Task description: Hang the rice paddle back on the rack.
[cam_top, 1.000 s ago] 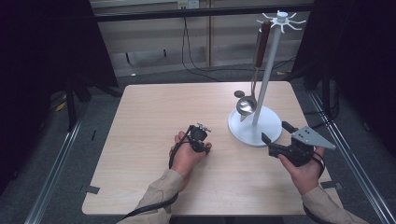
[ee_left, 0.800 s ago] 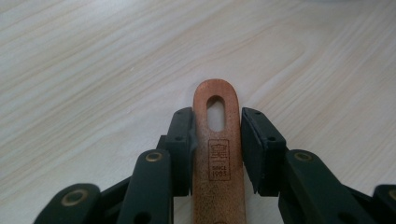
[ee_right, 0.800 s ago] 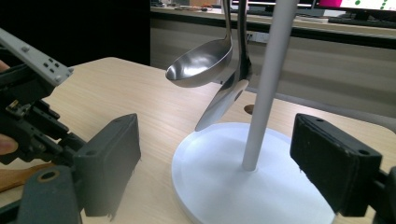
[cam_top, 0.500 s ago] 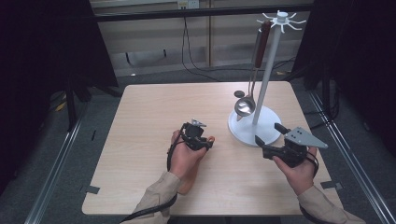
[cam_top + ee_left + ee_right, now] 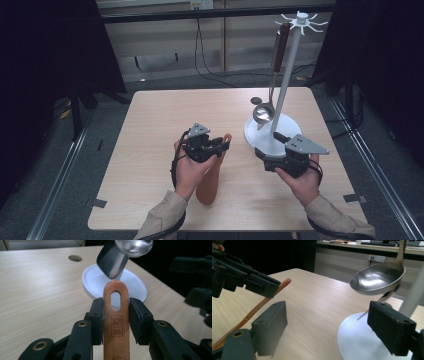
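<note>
My left gripper [image 5: 223,145] is shut on the handle of a wooden spatula [image 5: 207,186], just below its hanging hole [image 5: 116,296]. The handle end points up and right toward the rack, and the broad end hangs low under the hand. In the left gripper view the pads [image 5: 98,315] press both sides of the wooden handle [image 5: 116,325]. My right gripper [image 5: 269,145] stands open with nothing between its jaws, over the front edge of the white rack base [image 5: 260,136]. A steel ladle [image 5: 262,113] hangs from the rack pole [image 5: 287,75]; its bowl [image 5: 377,277] hangs just above my right gripper [image 5: 332,322].
The rack's round white base [image 5: 359,340] sits at the table's right, with hooks at the top [image 5: 301,20]. A small round hole [image 5: 256,100] lies in the tabletop behind the ladle. Bare wooden table [image 5: 165,120] stretches left and back. Dark drapes flank the table.
My left hand has lifted, tilting the spatula's handle up so its broad end shows beneath the hand. The right gripper has slid left, closer to the rack base and the left gripper.
</note>
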